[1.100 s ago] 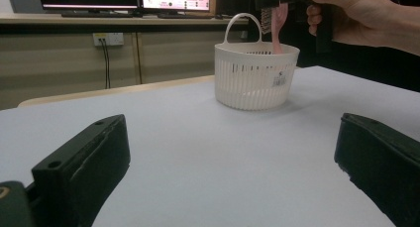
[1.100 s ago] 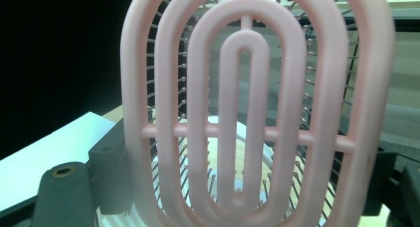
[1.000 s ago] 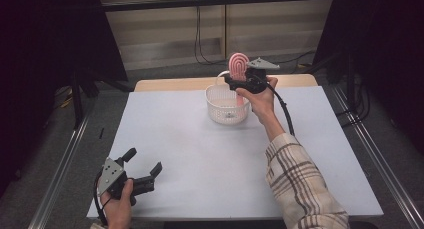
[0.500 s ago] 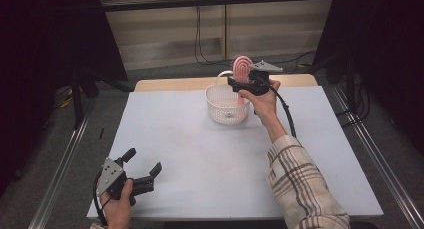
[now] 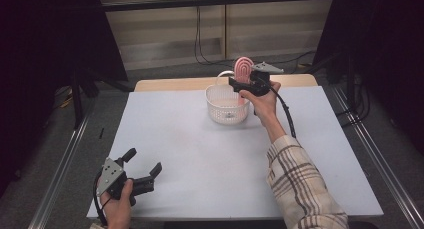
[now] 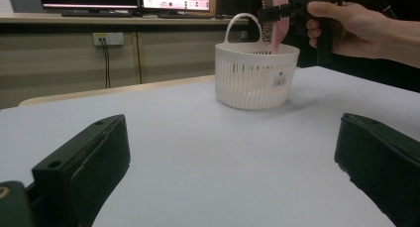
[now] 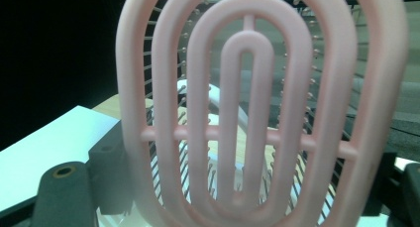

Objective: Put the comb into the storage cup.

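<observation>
White worktop point(image 5: 200, 154), dim room behind. Rt claw point(image 5: 239, 82) clamped on pink brush point(image 5: 243, 69), now shifted a touch right, upright over basket point(image 5: 226, 105) rim, handle end dipping in. Drop looks close. Lt claw point(image 5: 145, 170) wide, idle near front edge.

A small barcode sticker on the white basket point(image 6: 257, 76) is too tiny to read.

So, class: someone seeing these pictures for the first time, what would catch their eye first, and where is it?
The pink hairbrush stands out first: the right gripper clamps it upright, its lower end dipping into the white basket at the far side of the table. In the right gripper view its looped pink back looms close. The left gripper rests open at the near left corner, holding nothing.
</observation>
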### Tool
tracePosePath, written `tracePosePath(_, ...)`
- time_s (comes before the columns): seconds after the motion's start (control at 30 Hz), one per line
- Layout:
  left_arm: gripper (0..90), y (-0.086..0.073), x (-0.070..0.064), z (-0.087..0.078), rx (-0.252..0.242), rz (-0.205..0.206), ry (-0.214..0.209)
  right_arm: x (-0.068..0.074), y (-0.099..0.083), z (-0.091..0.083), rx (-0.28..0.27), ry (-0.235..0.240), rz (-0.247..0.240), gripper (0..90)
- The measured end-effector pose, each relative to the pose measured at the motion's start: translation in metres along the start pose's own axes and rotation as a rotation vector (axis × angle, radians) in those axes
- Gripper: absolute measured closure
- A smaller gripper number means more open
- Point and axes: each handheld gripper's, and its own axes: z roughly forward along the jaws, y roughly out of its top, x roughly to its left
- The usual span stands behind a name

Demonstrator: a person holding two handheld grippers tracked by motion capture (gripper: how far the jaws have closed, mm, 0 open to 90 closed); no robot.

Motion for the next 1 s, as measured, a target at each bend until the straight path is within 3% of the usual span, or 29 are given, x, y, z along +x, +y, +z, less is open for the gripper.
tracePosePath(1.0, 0.9, -0.001, 0.0, 0.0, 0.003, -0.008, -0.002, -0.015, 0.0, 0.003, 0.002, -0.025, 0.041, 17.0)
